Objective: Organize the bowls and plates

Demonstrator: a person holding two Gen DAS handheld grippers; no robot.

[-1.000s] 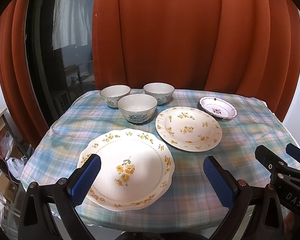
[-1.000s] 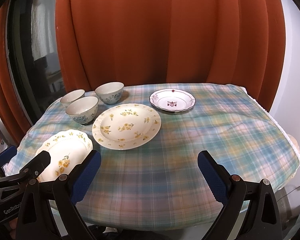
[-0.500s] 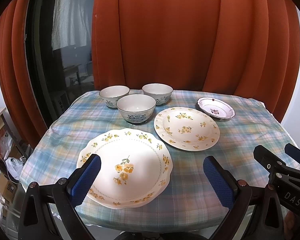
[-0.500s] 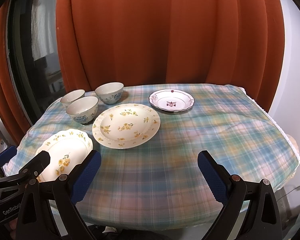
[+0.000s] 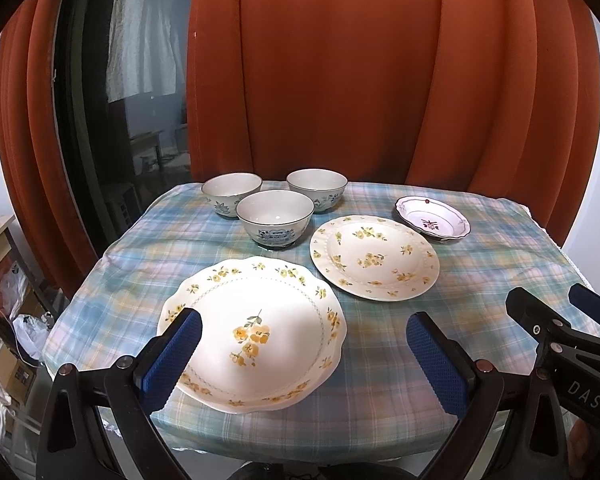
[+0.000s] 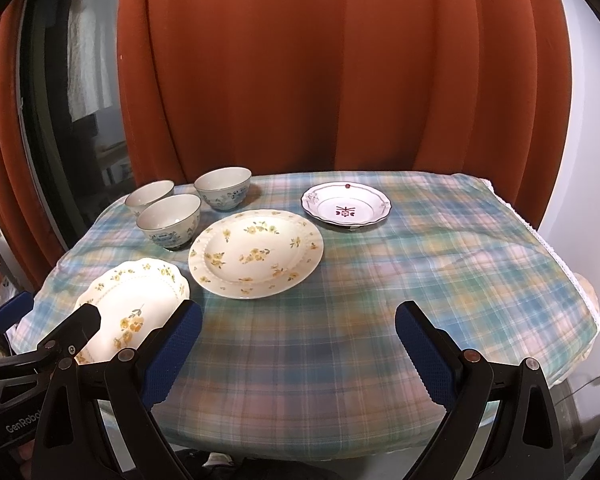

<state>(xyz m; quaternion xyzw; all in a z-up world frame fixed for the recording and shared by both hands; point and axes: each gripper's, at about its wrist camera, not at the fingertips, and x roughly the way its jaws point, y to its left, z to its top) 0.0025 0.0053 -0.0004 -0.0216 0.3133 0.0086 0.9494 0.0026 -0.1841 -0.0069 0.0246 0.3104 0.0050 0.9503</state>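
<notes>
Three plates and three bowls stand on a plaid tablecloth (image 5: 480, 264). Nearest is a scalloped plate with yellow flowers (image 5: 252, 332) (image 6: 136, 308). A round yellow-flowered plate (image 5: 374, 262) (image 6: 256, 254) lies behind it, and a small plate with a red motif (image 5: 432, 222) (image 6: 346, 210) sits at the back right. The bowls (image 5: 275, 218) (image 6: 169, 220) cluster at the back left, two more behind (image 5: 232, 194) (image 5: 317, 188). My left gripper (image 5: 302, 356) hangs open over the table's near edge, above the scalloped plate. My right gripper (image 6: 298, 348) is open over bare cloth, holding nothing.
Orange curtains (image 5: 340, 80) hang right behind the table. A dark window (image 5: 112, 100) and shelves with bags (image 5: 4, 288) are on the left. The cloth's right half (image 6: 460, 264) holds no dishes. A white wall (image 6: 580, 120) stands on the right.
Both grippers have drifted back and up very slightly, so the dishes sit a little lower and smaller in view. No dish has moved, and both grippers stay open.
</notes>
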